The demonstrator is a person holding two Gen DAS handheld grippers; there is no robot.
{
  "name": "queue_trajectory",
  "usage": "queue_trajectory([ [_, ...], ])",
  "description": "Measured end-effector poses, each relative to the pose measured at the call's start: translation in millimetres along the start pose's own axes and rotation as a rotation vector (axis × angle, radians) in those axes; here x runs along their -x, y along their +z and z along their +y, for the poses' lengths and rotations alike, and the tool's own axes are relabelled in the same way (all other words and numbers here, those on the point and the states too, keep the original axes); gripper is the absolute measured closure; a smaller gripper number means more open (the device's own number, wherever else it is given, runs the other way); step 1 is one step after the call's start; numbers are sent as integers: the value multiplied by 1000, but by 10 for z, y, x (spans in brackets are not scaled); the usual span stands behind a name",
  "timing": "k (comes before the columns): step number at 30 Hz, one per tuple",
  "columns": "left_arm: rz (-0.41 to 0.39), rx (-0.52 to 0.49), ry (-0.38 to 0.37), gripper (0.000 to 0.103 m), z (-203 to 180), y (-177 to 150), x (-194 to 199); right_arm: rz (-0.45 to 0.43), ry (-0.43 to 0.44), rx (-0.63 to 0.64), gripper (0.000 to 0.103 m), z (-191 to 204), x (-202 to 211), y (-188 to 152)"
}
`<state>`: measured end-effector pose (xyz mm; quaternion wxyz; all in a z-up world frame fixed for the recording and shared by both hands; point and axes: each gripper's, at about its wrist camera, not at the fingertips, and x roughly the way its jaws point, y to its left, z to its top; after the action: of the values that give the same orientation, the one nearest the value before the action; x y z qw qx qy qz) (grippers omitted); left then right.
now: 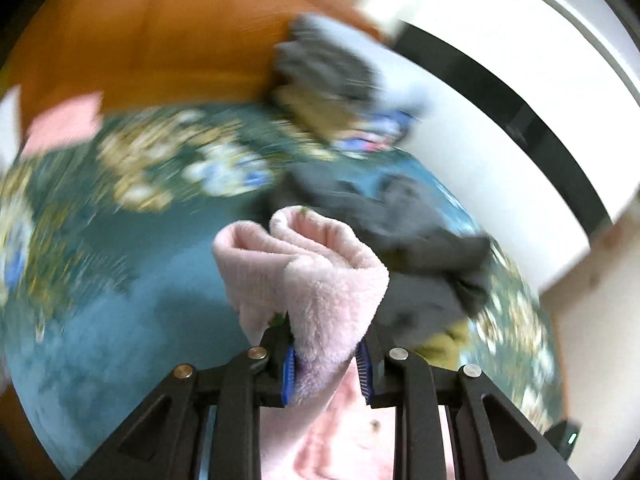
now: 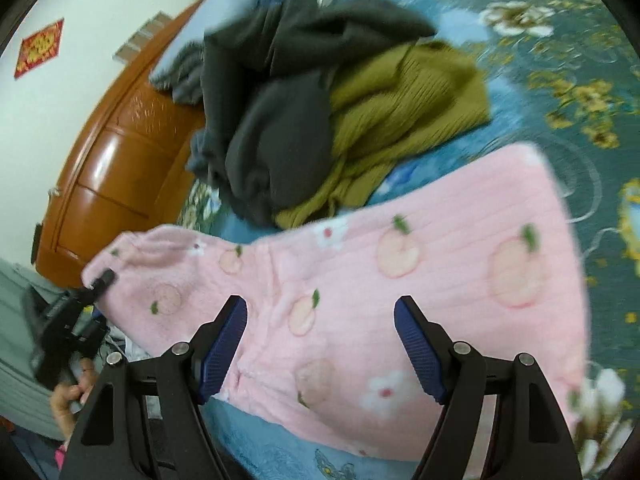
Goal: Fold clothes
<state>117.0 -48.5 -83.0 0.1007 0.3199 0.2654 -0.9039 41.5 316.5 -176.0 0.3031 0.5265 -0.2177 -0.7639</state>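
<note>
Pink garment (image 1: 320, 280) pinched by L fingers (image 1: 289, 368); R fingers (image 2: 222, 344) wide apart.

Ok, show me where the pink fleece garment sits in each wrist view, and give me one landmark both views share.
Left wrist: the pink fleece garment is bunched at lower centre, pinched in the left gripper.
Right wrist: it lies spread across the lower half, beyond the open right gripper.
Shared landmark: the dark grey garment on the pile behind it.
</note>
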Motion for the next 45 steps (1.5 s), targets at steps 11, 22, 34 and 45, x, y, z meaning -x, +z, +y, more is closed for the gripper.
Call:
queue_trajectory([
  [11,149,-293,-55,77,-1465,-639,-306,-162,-49,-91,26,-616,947,-258],
  [22,280,-454,13,76,-1935,-1299,-728,-188,-81,-145,26,-980,1156,-335],
  [34,351,-475,18,54,-2005,-1536,-826,-174,-110,-174,26,-1111,1119,-358],
  [45,354,-135,-146,39,-1208,-959,-620,-194,-111,-139,26,-974,1168,-221],
])
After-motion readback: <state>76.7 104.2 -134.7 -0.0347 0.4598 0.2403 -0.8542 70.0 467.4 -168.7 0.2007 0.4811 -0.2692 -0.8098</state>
